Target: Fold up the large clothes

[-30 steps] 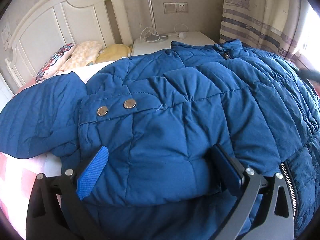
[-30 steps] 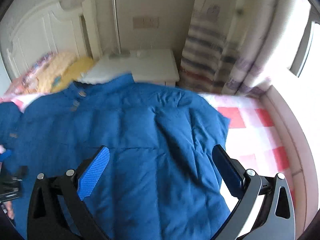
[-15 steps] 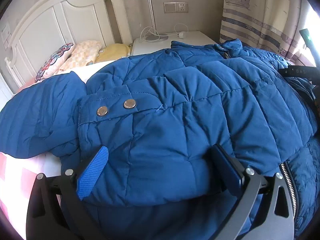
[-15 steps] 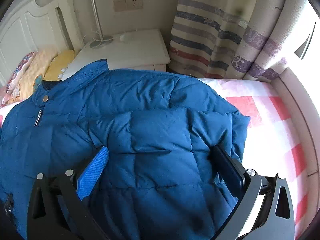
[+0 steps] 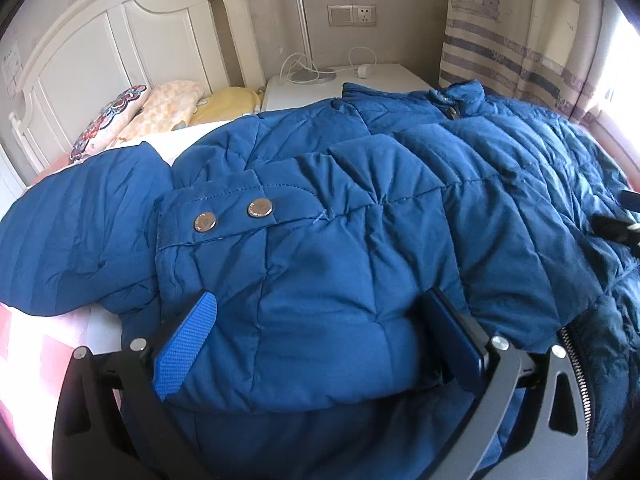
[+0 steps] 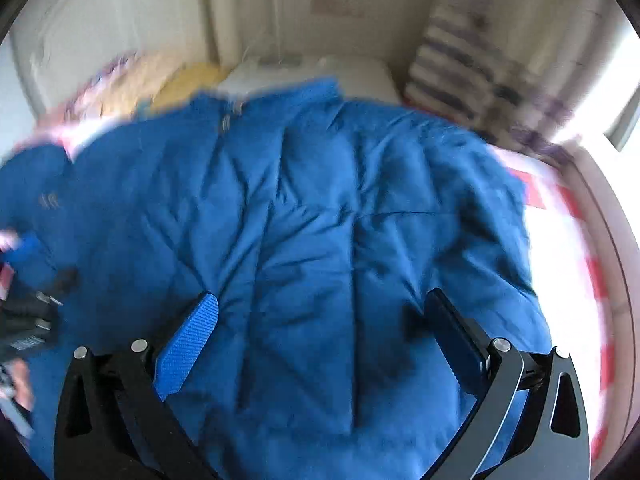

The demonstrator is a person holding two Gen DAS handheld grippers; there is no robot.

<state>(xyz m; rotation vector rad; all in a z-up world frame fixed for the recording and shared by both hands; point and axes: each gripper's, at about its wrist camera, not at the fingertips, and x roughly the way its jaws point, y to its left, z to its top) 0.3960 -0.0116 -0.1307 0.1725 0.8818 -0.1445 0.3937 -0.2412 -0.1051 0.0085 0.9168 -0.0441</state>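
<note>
A big blue quilted jacket [image 5: 400, 208] lies spread on the bed. One sleeve is folded across its body, and the cuff with two metal snaps [image 5: 232, 216] points left. My left gripper [image 5: 320, 300] is open and low over the folded sleeve, with padded fabric bulging between its wide-set fingers. The right wrist view is blurred by motion. In it my right gripper [image 6: 320, 300] hangs open above the jacket [image 6: 320, 208], near the collar and zip [image 6: 228, 120]. The left gripper's black body [image 6: 28, 320] shows at that view's left edge. A dark part of the right gripper [image 5: 620, 224] shows at the right edge of the left wrist view.
A white headboard [image 5: 92, 60] and patterned pillows [image 5: 152, 112] are at the far left. A white nightstand [image 5: 376, 80] with a lamp base and charger cable stands behind the jacket. A striped curtain [image 5: 520, 40] hangs at the right. A pink checked sheet [image 6: 568, 280] shows beside the jacket.
The right gripper has swung left over the jacket and its view is now blurred. In the left view its dark body dropped lower at the right edge. The left gripper has stayed put.
</note>
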